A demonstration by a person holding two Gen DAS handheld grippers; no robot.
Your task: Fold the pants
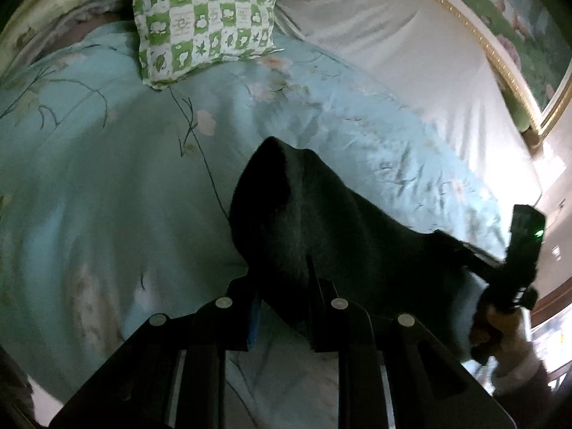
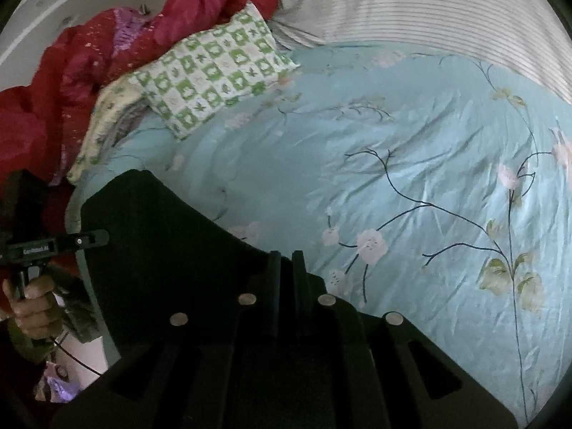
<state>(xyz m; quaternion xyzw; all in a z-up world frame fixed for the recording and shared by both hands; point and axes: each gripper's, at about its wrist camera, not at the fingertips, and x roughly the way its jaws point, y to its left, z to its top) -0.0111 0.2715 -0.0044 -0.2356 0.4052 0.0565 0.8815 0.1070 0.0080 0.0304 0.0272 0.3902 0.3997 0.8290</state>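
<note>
Matt black cloth pants (image 1: 321,221) lie on a glossy, satin-smooth quilt (image 2: 411,164).

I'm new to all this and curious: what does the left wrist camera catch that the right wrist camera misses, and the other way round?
Only the left wrist view shows the gold picture frame and the right gripper from outside. Only the right wrist view shows the big crumpled red blanket spread out, the striped sheet, and the left gripper from outside. Both show the black pants lifted between the two grippers, each shut on an edge, above the pale blue floral quilt, with the green checked pillow behind.
</note>
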